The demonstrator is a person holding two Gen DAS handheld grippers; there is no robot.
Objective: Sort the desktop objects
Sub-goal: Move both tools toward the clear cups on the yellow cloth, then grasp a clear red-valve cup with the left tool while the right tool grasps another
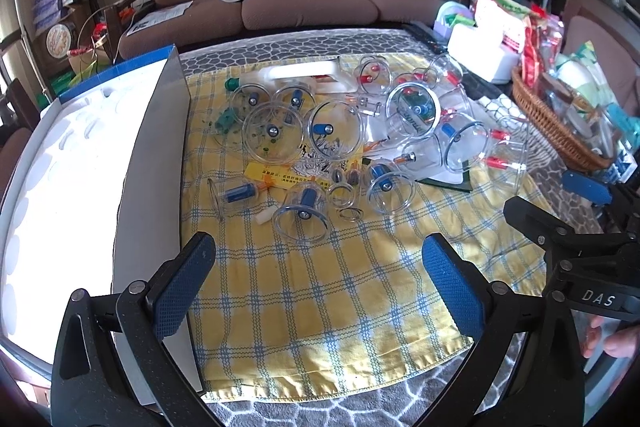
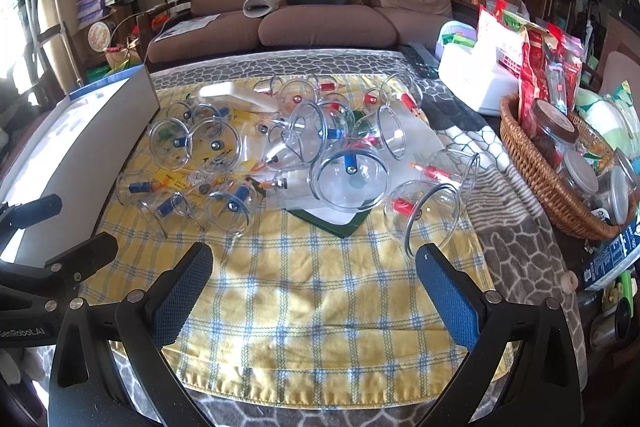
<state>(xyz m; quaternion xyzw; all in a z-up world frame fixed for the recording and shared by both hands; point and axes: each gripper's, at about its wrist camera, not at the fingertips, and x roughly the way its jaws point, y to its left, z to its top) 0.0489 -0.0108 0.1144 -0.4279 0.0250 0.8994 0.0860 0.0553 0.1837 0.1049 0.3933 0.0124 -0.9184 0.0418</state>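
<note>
We hold both tongs wide, empty | left tongs point(image 1: 318, 281), right tongs point(image 2: 314, 287) | clear cups point(image 1: 304, 211) mid-frame on checked cloth point(image 2: 320, 291) | "DAS", "GenRobot.AI" legible at frame edges

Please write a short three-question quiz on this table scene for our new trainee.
1. True or false: both the left gripper and the right gripper are open and hold nothing.
2. On which side of the yellow checked cloth does the open white box lie, seen from the left wrist?
A. left
B. right
C. far end
3. Fill in: the clear cups have blue or ___ valve stems.

Key: 1 true; 2 A; 3 red.
</note>
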